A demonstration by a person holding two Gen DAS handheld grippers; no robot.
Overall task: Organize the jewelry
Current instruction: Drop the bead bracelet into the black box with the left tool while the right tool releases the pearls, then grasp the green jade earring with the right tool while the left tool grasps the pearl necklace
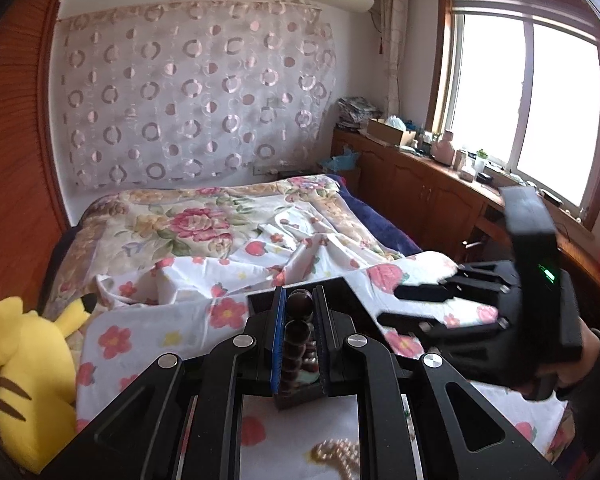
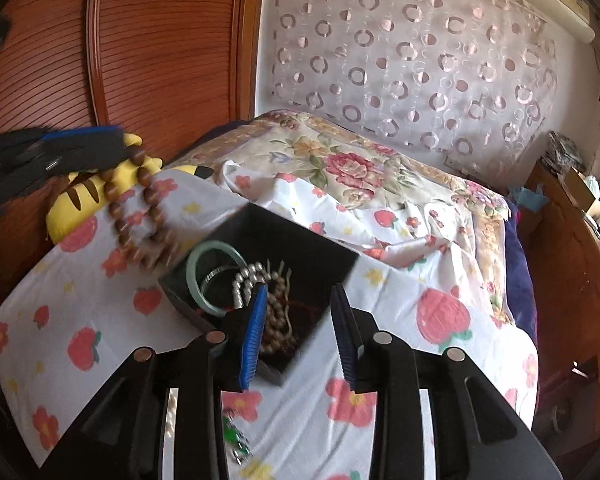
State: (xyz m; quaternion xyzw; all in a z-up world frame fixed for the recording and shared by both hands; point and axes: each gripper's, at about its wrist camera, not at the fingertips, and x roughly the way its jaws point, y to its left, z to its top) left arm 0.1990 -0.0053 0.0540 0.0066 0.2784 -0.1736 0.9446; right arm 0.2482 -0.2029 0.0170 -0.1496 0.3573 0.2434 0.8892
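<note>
The left gripper (image 1: 300, 320) clamps a string of round, dark brown wooden beads (image 2: 140, 216) dangling left of the black box (image 2: 300, 236); the right gripper (image 2: 300, 320) stands part open, empty, over it

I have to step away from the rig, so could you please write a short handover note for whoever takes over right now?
Left gripper: shut on the brown bead bracelet, carried beside the black box.
Right gripper: open, nothing between its fingers, above the box.
Done: green bangle, a pearl strand and a beige bead string lie in the box.
Left: drop the bracelet in; pearl strand and a green piece lie on the sheet.
</note>
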